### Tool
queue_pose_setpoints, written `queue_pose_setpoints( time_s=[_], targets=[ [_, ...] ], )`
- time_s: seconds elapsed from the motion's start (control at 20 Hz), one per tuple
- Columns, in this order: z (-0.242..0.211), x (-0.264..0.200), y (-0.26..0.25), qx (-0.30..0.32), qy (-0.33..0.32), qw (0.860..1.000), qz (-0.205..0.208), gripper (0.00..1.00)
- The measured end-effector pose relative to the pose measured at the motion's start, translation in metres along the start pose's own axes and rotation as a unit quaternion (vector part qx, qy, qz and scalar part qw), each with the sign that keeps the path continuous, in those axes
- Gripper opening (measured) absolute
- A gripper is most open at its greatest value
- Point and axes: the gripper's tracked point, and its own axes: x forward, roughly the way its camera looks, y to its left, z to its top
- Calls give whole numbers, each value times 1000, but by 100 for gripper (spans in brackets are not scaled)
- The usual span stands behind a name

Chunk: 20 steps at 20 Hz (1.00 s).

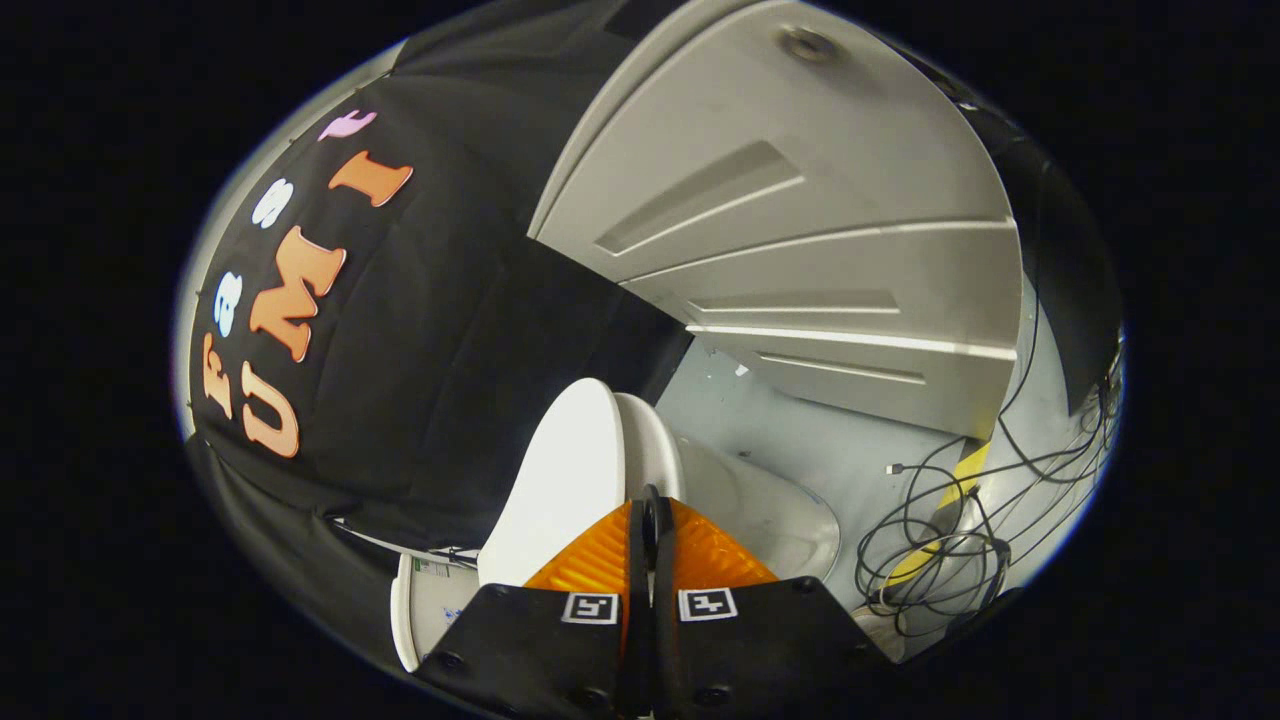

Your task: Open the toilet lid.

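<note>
Grey floor [800,440] right of raised toilet lid [560,480], its edge apparently beside closed, empty jaws.

The toilet lid [565,480] in the lower middle is white, and so is the bowl [780,510] beside it. The big door [800,250] in the upper right is pale grey with raised stripes. The floor [800,440] is light grey. The cables [930,540] at lower right are black, over yellow and black tape [965,475].
</note>
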Motion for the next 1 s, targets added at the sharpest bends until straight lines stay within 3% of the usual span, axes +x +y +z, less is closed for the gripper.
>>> queue_pose_setpoints(
  time_s=[0.75, 1.0],
  targets=[
    [27, -56, 131, -148, -46, 988, 12, 8],
    [21, -79, 188, -181, -54, 981, 38, 8]
  ],
)
